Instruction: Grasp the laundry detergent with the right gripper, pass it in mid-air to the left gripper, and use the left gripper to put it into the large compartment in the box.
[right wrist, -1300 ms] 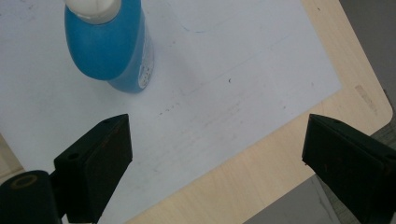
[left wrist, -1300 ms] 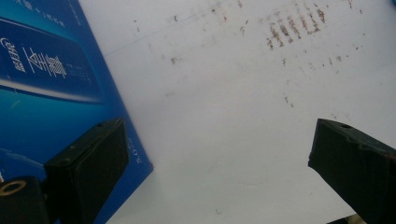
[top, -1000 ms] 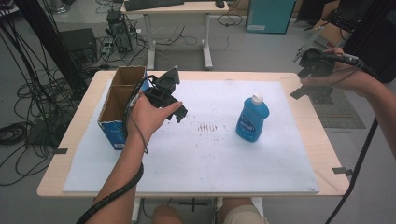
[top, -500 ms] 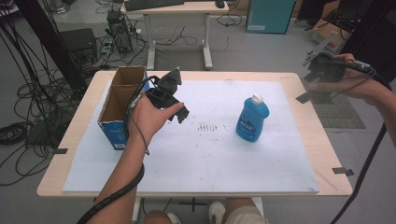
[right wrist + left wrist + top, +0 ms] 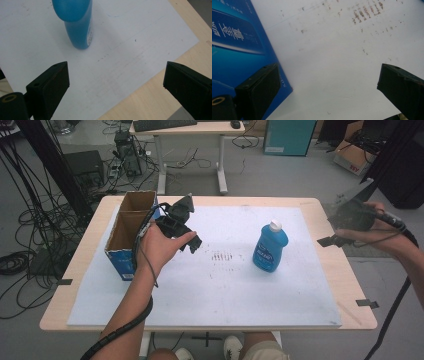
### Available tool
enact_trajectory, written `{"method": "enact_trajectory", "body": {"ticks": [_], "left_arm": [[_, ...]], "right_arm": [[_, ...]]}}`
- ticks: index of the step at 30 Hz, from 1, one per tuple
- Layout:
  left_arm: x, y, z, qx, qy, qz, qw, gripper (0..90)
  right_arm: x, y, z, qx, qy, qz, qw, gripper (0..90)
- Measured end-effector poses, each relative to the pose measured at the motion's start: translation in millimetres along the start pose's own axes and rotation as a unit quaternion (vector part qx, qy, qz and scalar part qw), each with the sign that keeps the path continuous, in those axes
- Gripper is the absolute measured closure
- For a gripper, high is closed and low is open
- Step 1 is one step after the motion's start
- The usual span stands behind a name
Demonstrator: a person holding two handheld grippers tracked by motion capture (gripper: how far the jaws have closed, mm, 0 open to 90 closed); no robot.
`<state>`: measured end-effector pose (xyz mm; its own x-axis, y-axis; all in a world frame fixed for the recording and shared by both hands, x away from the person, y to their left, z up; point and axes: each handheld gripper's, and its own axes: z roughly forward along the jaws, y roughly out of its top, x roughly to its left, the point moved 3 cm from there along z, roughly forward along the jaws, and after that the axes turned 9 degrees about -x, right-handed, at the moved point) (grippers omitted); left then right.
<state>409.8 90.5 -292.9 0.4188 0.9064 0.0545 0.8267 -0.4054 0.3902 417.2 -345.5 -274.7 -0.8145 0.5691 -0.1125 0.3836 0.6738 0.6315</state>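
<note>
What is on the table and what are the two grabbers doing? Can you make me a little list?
bottle: blue bottle with white cap, upright on the white sheet
box: open cardboard box, at the sheet's left edge
left gripper: open, beside the box, holding nothing
right gripper: open, holding nothing, pointed toward the bottle
table: light wood

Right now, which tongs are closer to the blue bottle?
Right, by a little. The right tongs hang open past the table's right edge, beside the blue bottle. The left tongs hover open by the cardboard box, across the white sheet.
</note>
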Motion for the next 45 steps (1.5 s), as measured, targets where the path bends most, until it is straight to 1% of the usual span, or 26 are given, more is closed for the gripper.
{"method": "enact_trajectory", "body": {"ticks": [1, 3, 8, 10, 12, 13, 15, 17, 18, 19, 22, 24, 27, 29, 30, 33, 34, 35, 40, 43, 44, 45], "left_arm": [[-0.2, 0.2, 0.5, 0.000, -0.001, 0.000, 1.0000, 5.0], [-0.9, 0.6, 2.0, 0.000, -0.002, -0.001, 1.0000, 5.0], [-2.0, 0.6, 4.2, 0.001, -0.003, 0.003, 1.0000, 5.0], [-0.9, 0.3, 4.1, 0.004, -0.005, 0.004, 1.0000, 5.0], [0.4, 0.0, 4.5, -0.002, 0.000, 0.002, 1.0000, 5.0], [1.2, -0.1, 4.2, -0.001, 0.000, 0.004, 1.0000, 5.0], [1.7, -0.8, 4.7, -0.002, -0.001, 0.001, 1.0000, 5.0], [2.2, -1.5, 5.2, -0.001, -0.001, 0.001, 1.0000, 5.0], [3.2, -1.6, 5.2, 0.000, 0.000, 0.004, 1.0000, 5.0], [3.2, -1.8, 5.7, -0.001, 0.001, 0.002, 1.0000, 5.0], [4.0, -2.2, 7.0, -0.001, 0.001, 0.002, 1.0000, 5.0], [4.0, -2.6, 7.5, 0.002, -0.001, 0.004, 1.0000, 5.0], [3.7, -2.9, 8.7, 0.000, 0.000, 0.004, 1.0000, 5.0], [4.1, -3.3, 9.2, 0.003, -0.002, 0.004, 1.0000, 5.0], [4.3, -3.6, 10.1, 0.002, 0.001, 0.003, 1.0000, 5.0], [5.1, -4.3, 10.5, 0.003, 0.001, 0.002, 1.0000, 5.1], [5.2, -4.4, 10.2, 0.000, 0.001, 0.003, 1.0000, 5.1], [5.5, -4.4, 9.8, -0.001, 0.000, 0.005, 1.0000, 5.1], [5.7, -4.3, 9.8, -0.002, 0.001, 0.002, 1.0000, 5.1], [5.7, -3.8, 10.1, -0.001, 0.002, 0.005, 1.0000, 5.1], [4.9, -3.4, 10.6, -0.003, 0.001, 0.002, 1.0000, 5.1], [4.6, -3.4, 10.9, -0.002, 0.001, 0.003, 1.0000, 5.1]], "right_arm": [[4.1, -5.1, 3.0, -0.006, 0.000, 0.010, 0.9999, 6.4], [8.5, -13.0, 7.7, -0.015, 0.000, 0.020, 0.9997, 6.3], [17.8, -32.1, 19.2, -0.045, -0.006, 0.039, 0.9982, 5.6], [21.0, -36.6, 22.2, -0.052, -0.008, 0.040, 0.9978, 5.4], [25.2, -42.3, 26.7, -0.063, -0.009, 0.047, 0.9969, 5.4], [27.4, -45.8, 29.7, -0.068, -0.015, 0.048, 0.9964, 5.1], [31.5, -50.9, 34.9, -0.071, -0.022, 0.048, 0.9961, 4.9], [35.8, -55.0, 39.8, -0.076, -0.025, 0.052, 0.9955, 4.9], [37.2, -56.3, 41.5, -0.077, -0.023, 0.051, 0.9955, 4.9], [39.9, -58.0, 44.6, -0.081, -0.024, 0.052, 0.9950, 4.9], [45.2, -60.3, 51.5, -0.087, -0.024, 0.052, 0.9946, 4.9], [49.4, -60.7, 57.1, -0.096, -0.023, 0.053, 0.9937, 4.7], [55.9, -60.0, 67.4, -0.106, -0.020, 0.057, 0.9925, 4.4], [59.5, -59.3, 74.0, -0.114, -0.017, 0.064, 0.9913, 4.2], [60.1, -59.0, 76.6, -0.118, -0.018, 0.063, 0.9909, 4.2], [63.4, -57.0, 85.8, -0.134, -0.020, 0.074, 0.9879, 3.7], [64.3, -56.6, 87.5, -0.136, -0.020, 0.077, 0.9875, 3.6], [65.1, -55.8, 90.8, -0.141, -0.022, 0.075, 0.9870, 3.6], [68.7, -53.6, 103.8, -0.156, -0.024, 0.086, 0.9837, 3.2], [70.4, -50.9, 112.0, -0.167, -0.028, 0.088, 0.9815, 3.2], [71.1, -49.6, 113.8, -0.171, -0.031, 0.089, 0.9808, 3.1], [72.7, -46.4, 117.8, -0.180, -0.032, 0.090, 0.9791, 3.1]]}}
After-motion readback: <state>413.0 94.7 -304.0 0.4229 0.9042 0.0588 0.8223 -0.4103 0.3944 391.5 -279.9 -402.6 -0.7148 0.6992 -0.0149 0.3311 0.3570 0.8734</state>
